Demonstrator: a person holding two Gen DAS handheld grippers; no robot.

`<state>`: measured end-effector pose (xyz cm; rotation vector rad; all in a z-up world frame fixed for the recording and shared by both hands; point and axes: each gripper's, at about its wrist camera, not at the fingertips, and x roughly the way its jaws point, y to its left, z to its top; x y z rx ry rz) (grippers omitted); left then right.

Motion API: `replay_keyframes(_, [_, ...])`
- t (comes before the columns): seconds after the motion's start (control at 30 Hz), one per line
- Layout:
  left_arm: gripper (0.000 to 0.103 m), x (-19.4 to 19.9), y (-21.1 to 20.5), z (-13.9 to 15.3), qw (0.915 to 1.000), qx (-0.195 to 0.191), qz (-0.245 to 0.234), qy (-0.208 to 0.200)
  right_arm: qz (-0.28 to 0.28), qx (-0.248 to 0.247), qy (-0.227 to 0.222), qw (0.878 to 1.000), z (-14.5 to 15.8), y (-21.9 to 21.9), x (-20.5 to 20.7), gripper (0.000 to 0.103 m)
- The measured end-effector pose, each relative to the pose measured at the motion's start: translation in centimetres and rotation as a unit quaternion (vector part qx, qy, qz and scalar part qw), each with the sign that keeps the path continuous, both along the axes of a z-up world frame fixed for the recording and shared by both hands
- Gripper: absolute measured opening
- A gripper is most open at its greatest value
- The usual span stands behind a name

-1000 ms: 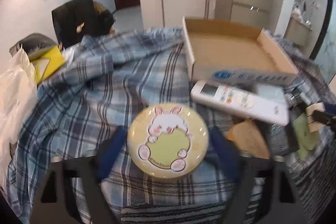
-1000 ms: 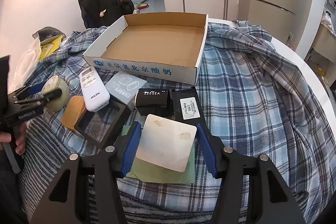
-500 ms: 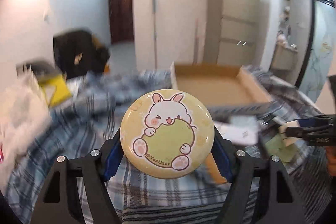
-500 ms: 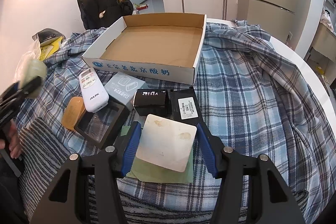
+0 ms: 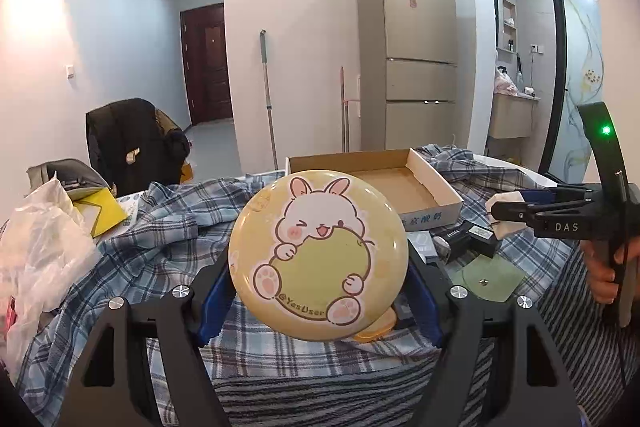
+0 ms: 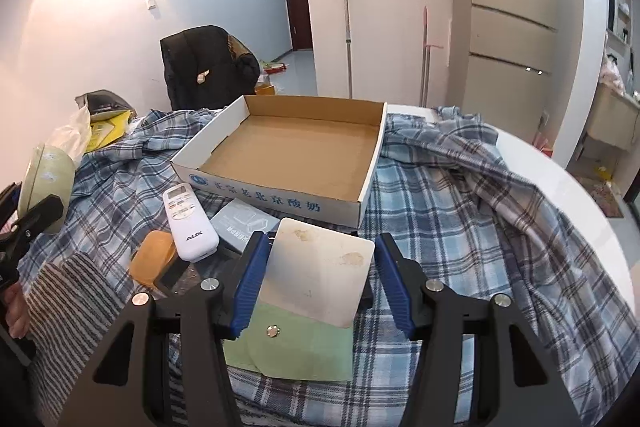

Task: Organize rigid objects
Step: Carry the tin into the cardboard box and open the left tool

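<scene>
Here, left tool [image 5: 318, 287] gripping one round tin [image 5: 318, 255], right tool [image 6: 320, 281] apparently one white card [image 6: 320, 269]

Home, lived-in apartment. Tall fridge [image 5: 416, 39] against wall, mop [image 5: 268, 95] leaning beside it, dark wooden door [image 5: 208, 63] down hallway, black jacket [image 5: 128, 143] draped over chair, plaid cloth [image 6: 460, 195] covering tabletop, AC remote [image 6: 188, 223] lying there.
</scene>
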<state>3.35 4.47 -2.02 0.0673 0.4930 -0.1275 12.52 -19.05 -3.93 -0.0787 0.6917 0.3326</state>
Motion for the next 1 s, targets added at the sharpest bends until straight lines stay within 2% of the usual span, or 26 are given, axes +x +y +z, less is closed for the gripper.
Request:
replay_keyframes(0.07, [0.077, 0.4, -0.6, 0.4, 0.9999, 0.007, -0.009, 0.012, -0.003, -0.008, -0.005, 1.0, 0.7, 0.0, -0.1, 0.054])
replay_keyframes(0.2, [0.077, 2.5, -2.2, 2.7, 0.9997, 0.017, -0.014, 0.007, -0.01, -0.012, -0.012, 1.0, 2.9, -0.2, 0.3, 0.054])
replay_keyframes(0.4, [0.077, 8.9, -3.6, 5.3, 0.9995, -0.02, -0.019, 0.016, -0.011, -0.006, -0.016, 1.0, 6.5, 1.4, 3.0, 0.054])
replay_keyframes(0.47, [0.077, 12.0, -3.7, 5.4, 0.9986, -0.034, -0.02, 0.036, -0.012, -0.002, -0.016, 1.0, 7.4, 2.3, 4.6, 0.054])
replay_keyframes(0.53, [0.077, 15.3, -2.7, 5.0, 0.9968, -0.063, 0.009, 0.049, -0.008, 0.017, 0.008, 1.0, 7.9, 2.7, 6.4, 0.054])
replay_keyframes(0.6, [0.077, 17.8, -2.3, 4.1, 0.9943, -0.075, 0.005, 0.076, -0.012, 0.035, 0.024, 0.999, 8.1, 3.0, 8.3, 0.054])
replay_keyframes(0.77, [0.077, 23.5, -3.3, 2.3, 0.9949, -0.027, 0.007, 0.096, -0.043, 0.036, 0.014, 0.998, 8.0, 4.1, 12.4, 0.054])
replay_keyframes(0.9, [0.077, 27.3, -2.8, -0.5, 0.989, -0.055, 0.004, 0.137, -0.053, 0.057, 0.035, 0.996, 7.0, 4.4, 16.1, 0.054])
replay_keyframes(1.0, [0.077, 29.6, -2.2, -2.5, 0.985, -0.073, 0.006, 0.156, -0.076, 0.045, 0.033, 0.996, 6.2, 4.9, 18.3, 0.054])
